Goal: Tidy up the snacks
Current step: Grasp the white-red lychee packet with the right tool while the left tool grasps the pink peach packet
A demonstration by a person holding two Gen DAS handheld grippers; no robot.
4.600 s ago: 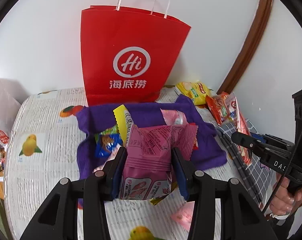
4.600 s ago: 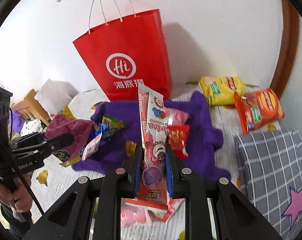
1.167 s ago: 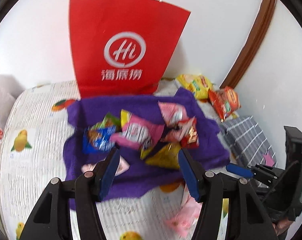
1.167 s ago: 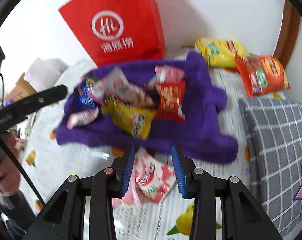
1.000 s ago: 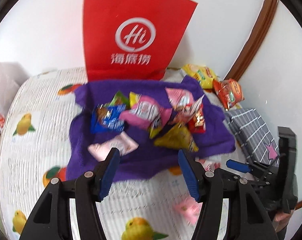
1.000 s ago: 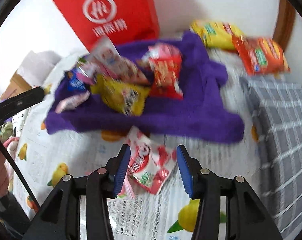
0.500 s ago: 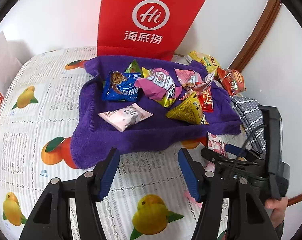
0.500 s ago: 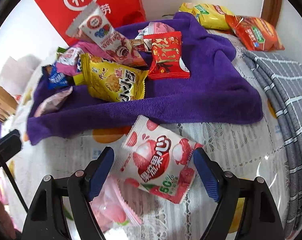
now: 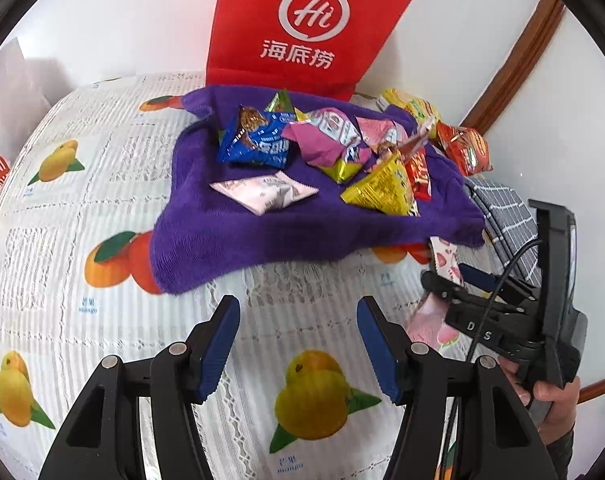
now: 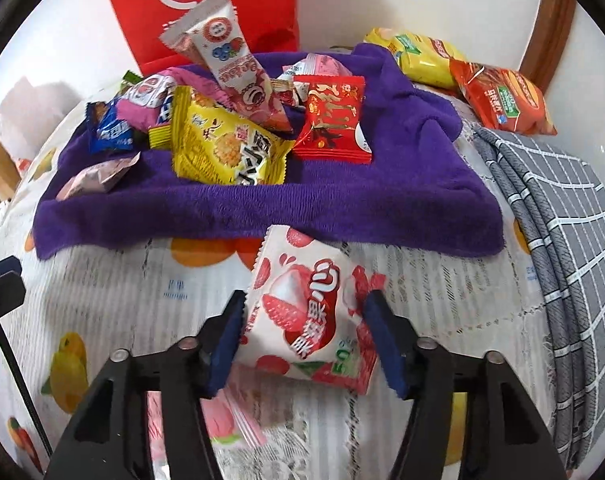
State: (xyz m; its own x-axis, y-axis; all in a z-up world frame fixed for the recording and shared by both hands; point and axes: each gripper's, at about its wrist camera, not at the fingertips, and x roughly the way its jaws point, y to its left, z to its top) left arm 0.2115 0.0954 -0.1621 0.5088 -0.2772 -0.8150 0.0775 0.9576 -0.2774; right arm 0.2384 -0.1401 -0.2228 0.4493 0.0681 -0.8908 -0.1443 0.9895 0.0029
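A purple towel (image 9: 222, 232) (image 10: 402, 184) lies on the fruit-print tablecloth and carries several snack packets: a blue one (image 9: 258, 142), a pale pink one (image 9: 264, 194), a yellow one (image 10: 226, 148), a red one (image 10: 334, 120). My left gripper (image 9: 298, 344) is open and empty above the cloth in front of the towel. My right gripper (image 10: 302, 336) has its jaws around a white and red lychee packet (image 10: 310, 312) just in front of the towel; the pads touch its sides. That packet also shows in the left wrist view (image 9: 446, 258).
A red paper bag (image 9: 310, 24) stands behind the towel against the wall. Yellow (image 10: 418, 56) and orange (image 10: 502, 100) chip bags lie at the back right. A grey checked cloth (image 10: 562, 240) lies at the right. A pink packet (image 10: 218, 416) lies under my right gripper.
My right gripper has moved forward and its jaws have narrowed onto the lychee packet, which now stands tilted up between them. My left gripper has drawn back from the towel, still open.
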